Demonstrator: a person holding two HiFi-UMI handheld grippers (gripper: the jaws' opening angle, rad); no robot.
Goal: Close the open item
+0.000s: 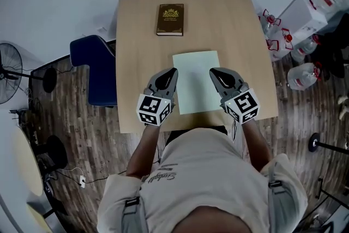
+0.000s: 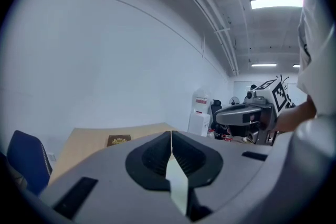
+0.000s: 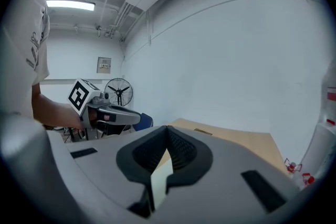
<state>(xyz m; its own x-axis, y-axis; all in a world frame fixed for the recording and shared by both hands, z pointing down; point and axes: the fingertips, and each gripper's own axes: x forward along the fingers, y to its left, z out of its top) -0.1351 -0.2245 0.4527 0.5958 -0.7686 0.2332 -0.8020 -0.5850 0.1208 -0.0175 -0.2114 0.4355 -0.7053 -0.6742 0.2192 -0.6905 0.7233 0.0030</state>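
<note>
Nearest the camera is the person's pale short-sleeved shirt (image 1: 202, 172), with both forearms reaching forward over the near edge of the light wooden square table (image 1: 229, 19). The grey-and-black left gripper (image 1: 171, 71) and the grey-and-black right gripper (image 1: 214, 71) are held side by side, well apart from each other, tips pointing away from the person. Each gripper's own view shows its 2 ribbed black jaws pressed together along a thin seam with nothing clamped in them; only a pale green sliver shows beneath the seam.

Between the 2 grippers lies a flat pale green rectangular sheet (image 1: 196, 82), its near end close to the table's near edge. The left tip sits just at the sheet's left edge and the right tip overlaps its right edge; whether either touches the sheet cannot be told.

Farther up the table, well apart from the sheet and both grippers, a dark brown hardcover book with a gold emblem (image 1: 170, 19) lies flat with its cover shut.

Beyond the table's left side stands a dark blue chair (image 1: 92, 68) on the wood-plank floor (image 1: 87, 128), with a black standing fan (image 1: 8, 71) farther left. To the right, several clear water bottles with red caps (image 1: 302, 76) stand on the floor.
</note>
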